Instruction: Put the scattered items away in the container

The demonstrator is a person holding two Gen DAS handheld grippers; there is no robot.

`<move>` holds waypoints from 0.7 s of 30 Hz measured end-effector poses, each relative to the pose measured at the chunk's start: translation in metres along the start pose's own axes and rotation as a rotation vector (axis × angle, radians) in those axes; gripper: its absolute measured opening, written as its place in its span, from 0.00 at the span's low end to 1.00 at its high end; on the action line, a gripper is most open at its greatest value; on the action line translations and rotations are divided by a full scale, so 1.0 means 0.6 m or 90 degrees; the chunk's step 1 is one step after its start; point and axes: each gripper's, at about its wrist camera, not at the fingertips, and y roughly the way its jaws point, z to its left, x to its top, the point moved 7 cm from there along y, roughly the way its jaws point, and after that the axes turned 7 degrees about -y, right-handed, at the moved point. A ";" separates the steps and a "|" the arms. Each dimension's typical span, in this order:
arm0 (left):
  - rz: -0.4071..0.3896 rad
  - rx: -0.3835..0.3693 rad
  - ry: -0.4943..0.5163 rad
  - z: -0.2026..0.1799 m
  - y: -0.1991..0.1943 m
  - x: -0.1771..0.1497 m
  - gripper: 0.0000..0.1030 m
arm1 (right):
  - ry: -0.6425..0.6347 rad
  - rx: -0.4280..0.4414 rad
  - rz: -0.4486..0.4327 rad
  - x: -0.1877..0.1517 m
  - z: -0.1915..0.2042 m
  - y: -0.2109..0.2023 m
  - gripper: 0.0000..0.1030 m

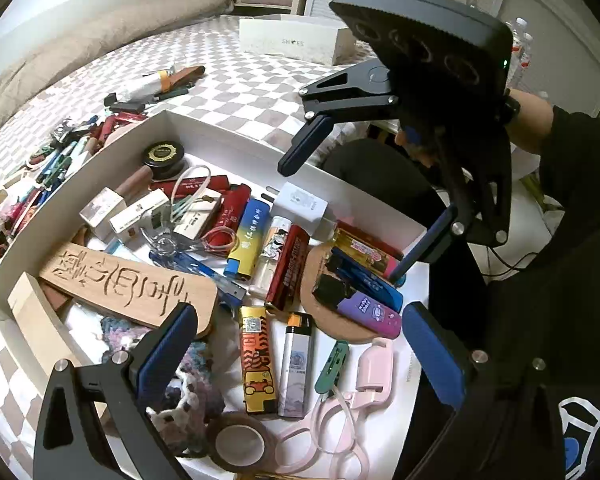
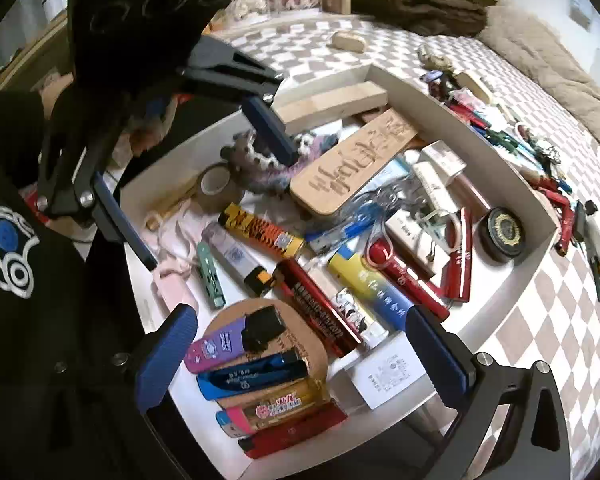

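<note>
Both my claws hung released over the white box [image 1: 204,130], holding nothing: my left gripper [image 1: 300,344] above the lighters [image 1: 258,360], my right gripper [image 2: 300,344] above the cork coaster [image 2: 296,344]. The box was already crowded, so I judged the next step was reaching out to the loose pile [image 1: 60,152] on the checkered bedspread [image 1: 240,80] just beside the box's far wall. That wall stood between, so I needed to lift clear. A wooden plaque [image 1: 132,288] and a white charger [image 1: 300,204] filled the middle.

left tongs [image 1: 300,344] – wide apart, empty | over white box [image 1: 236,148] – lighters, wooden plaque [image 1: 128,284]
</note>
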 end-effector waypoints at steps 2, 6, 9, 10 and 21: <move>-0.007 0.007 -0.006 0.002 -0.004 0.001 1.00 | 0.009 -0.013 -0.010 0.003 -0.004 -0.006 1.00; -0.019 0.027 -0.027 0.010 -0.012 0.003 1.00 | 0.036 -0.062 -0.020 0.008 -0.017 -0.015 1.00; -0.037 0.065 -0.047 0.020 -0.022 0.006 1.00 | 0.070 -0.092 -0.026 0.012 -0.029 -0.023 1.00; -0.045 0.076 -0.055 0.023 -0.028 0.008 1.00 | 0.079 -0.100 -0.030 0.014 -0.033 -0.026 1.00; -0.153 0.159 -0.200 0.065 -0.101 0.026 1.00 | 0.158 -0.192 -0.097 0.028 -0.048 -0.085 1.00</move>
